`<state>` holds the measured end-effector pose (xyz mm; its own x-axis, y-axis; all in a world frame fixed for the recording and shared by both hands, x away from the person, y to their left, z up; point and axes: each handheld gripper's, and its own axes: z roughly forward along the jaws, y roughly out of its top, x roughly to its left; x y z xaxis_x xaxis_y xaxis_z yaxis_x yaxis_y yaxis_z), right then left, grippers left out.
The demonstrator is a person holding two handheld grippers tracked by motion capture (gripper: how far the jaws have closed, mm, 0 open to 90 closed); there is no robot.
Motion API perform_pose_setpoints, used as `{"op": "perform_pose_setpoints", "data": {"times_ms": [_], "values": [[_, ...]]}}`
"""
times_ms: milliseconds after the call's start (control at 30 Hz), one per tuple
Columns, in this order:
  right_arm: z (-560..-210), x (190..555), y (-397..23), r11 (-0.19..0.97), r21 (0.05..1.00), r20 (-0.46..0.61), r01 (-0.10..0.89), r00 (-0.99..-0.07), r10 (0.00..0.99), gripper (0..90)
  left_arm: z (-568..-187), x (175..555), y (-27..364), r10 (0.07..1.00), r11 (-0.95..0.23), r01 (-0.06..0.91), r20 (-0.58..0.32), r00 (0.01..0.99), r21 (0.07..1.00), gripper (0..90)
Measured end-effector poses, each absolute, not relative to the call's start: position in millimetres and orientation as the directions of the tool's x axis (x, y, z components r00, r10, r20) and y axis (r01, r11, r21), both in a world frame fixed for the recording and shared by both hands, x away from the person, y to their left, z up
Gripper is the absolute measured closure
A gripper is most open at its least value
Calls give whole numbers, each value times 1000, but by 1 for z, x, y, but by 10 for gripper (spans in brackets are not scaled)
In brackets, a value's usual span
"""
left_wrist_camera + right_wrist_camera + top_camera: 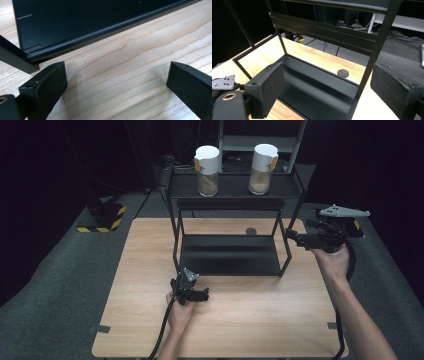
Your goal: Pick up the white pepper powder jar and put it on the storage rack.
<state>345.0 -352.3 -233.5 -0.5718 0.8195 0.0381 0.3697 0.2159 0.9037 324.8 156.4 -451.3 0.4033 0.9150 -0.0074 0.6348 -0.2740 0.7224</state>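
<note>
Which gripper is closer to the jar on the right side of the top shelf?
Right. The right gripper hangs beside the rack's right legs, just below and right of the right jar. The left gripper sits low on the table, in front of the rack's bottom tray.

My counter (250, 320) is pale wood with a light brown grain. The two-tier rack (230, 255) on it is matt black throughout. Both jars (207, 164) on its top shelf have white lids with tan labels over brownish contents. My left tool (197, 294) and right tool (300, 240) are black; each carries a grey plate. The floor block (102, 217) shows yellow-and-black hazard stripes.
</note>
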Motion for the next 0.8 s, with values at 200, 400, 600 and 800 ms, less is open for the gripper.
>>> {"op": "perform_pose_setpoints", "data": {"times_ms": [200, 400, 600, 800], "values": [[-239, 343, -350, 216, 905, 36, 367, -571, 820, 115, -451, 325, 156, 915, -274, 635, -7, 403, 723, 31], [-244, 343, -348, 224, 902, 31, 369, -572, 820, 115, -451, 325, 156, 915, -274, 635, -7, 403, 722, 31], [-250, 342, -345, 232, 900, 26, 370, -575, 818, 115, -451, 325, 156, 915, -274, 635, -7, 403, 723, 31], [-255, 340, -342, 241, 896, 19, 372, -575, 818, 115, -451, 325, 156, 915, -274, 635, -7, 403, 722, 31]]}}
